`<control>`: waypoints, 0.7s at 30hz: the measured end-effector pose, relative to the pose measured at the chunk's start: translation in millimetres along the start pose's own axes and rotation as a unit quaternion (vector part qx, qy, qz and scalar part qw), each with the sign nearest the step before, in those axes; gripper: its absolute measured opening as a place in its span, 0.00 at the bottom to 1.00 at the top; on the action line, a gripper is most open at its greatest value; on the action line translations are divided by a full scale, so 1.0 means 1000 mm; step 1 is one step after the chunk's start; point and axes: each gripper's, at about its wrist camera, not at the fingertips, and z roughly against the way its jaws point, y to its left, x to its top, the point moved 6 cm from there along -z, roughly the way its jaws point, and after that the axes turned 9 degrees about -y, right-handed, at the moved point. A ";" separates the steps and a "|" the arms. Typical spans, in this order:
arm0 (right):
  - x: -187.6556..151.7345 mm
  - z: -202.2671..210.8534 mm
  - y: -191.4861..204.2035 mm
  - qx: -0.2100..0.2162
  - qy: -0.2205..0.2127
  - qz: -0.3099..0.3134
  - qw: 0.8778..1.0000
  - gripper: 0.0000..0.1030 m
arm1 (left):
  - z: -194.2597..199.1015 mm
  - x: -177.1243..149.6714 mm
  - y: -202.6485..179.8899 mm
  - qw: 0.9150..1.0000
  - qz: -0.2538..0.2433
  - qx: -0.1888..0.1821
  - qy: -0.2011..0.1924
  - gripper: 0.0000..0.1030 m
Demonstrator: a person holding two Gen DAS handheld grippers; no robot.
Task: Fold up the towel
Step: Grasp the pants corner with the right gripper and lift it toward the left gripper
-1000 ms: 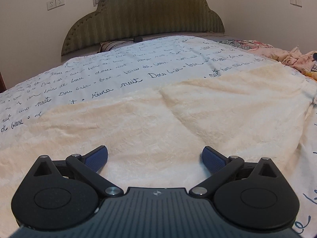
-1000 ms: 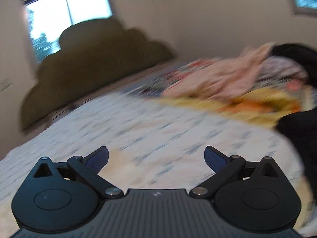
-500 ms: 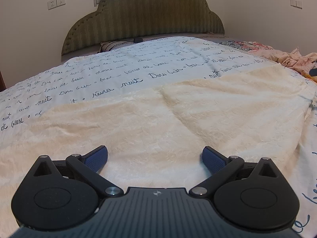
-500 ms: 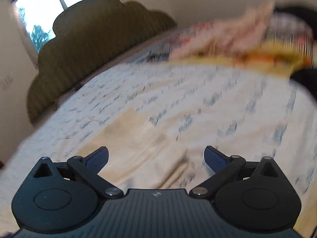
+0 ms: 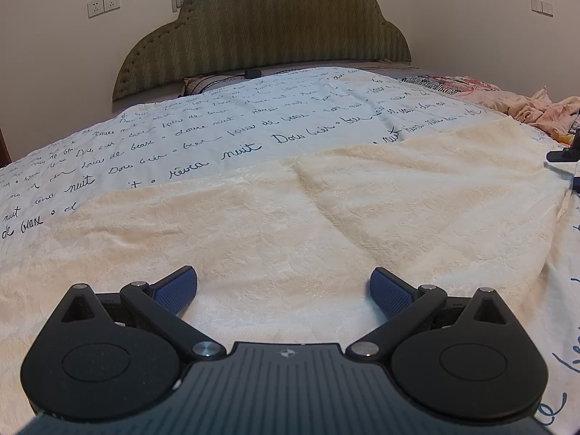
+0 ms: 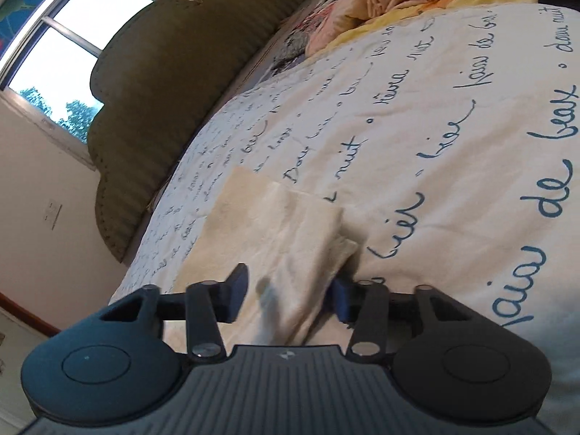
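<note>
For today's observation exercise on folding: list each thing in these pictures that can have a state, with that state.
towel: spread flat on the bed, creased, not yet folded over
left gripper: open, low over the towel
right gripper: partly closed around a towel corner
bedspread: spread over the bed
clothes: crumpled heap

We see the cream terry-cloth towel as a soft, nubby weave with a matt, faintly embossed surface. Beneath it, the white cotton bedsheet printed with dark cursive script looks smooth and flat. The olive upholstered scalloped headboard shows a ribbed zigzag fabric with stitched edging. The left tool is matt black plastic with ridged grey housing, shiny metal pivot pins, and blue textured rubbery pads. The right tool looks alike. The crumpled pink cloth heap looks thin and wrinkled.
</note>
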 end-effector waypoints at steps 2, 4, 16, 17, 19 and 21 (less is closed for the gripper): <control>0.000 0.003 -0.008 0.001 -0.009 -0.024 1.000 0.22 | 0.000 0.000 0.000 1.000 0.000 0.000 0.000 1.00; -0.001 0.007 -0.012 0.011 -0.016 -0.041 0.999 0.17 | 0.000 0.000 0.000 1.000 0.000 0.000 0.000 1.00; -0.067 0.061 0.181 0.145 -0.067 0.327 0.931 0.12 | 0.005 0.043 0.042 0.932 0.321 -0.169 0.007 0.99; -0.085 0.064 0.196 0.161 -0.061 0.356 0.919 0.12 | 0.001 0.045 0.044 0.912 0.361 -0.195 0.012 0.99; -0.121 0.068 0.217 0.182 -0.043 0.409 0.893 0.12 | -0.006 0.050 0.044 0.864 0.438 -0.247 0.020 1.00; -0.156 0.072 0.229 0.191 -0.030 0.461 0.866 0.12 | -0.015 0.054 0.037 0.824 0.483 -0.294 0.035 1.00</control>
